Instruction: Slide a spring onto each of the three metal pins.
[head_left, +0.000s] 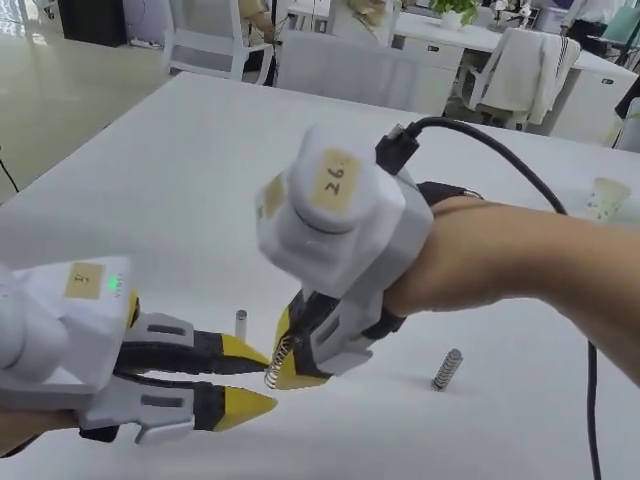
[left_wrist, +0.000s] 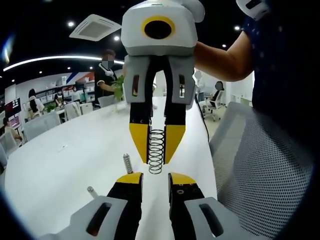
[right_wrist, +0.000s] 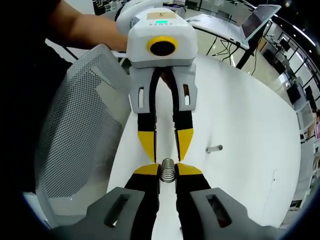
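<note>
- Right gripper (head_left: 285, 365): held at the middle of the white table (head_left: 180, 170), near the person, on an arm that reaches in from the right. Its yellow-tipped jaws are clamped on 1 spring.
- Held spring (head_left: 279, 360): pinched across its coils between the right gripper's tips. In the left gripper view it hangs upright between them, with its lower end past the tips. In the right gripper view it is seen end-on as a ring.
- Left gripper (head_left: 255, 380): at the near left, tips pointing right toward the right gripper and just beside the held spring. Its jaws stand a narrow way apart with nothing between them. A green light glows on its body.
- Metal pin (head_left: 241, 323): 1 short pin standing upright on the table, just beyond the 2 grippers' tips and apart from both.
- Loose spring (head_left: 447, 369): 1 spring on the table to the right of the right gripper, tilted and touching no gripper.
- Black cable (head_left: 520, 170): runs from the top of the right gripper over the arm and down the right side.
- Paper cup (head_left: 608, 197): on the far right of the table.
</note>
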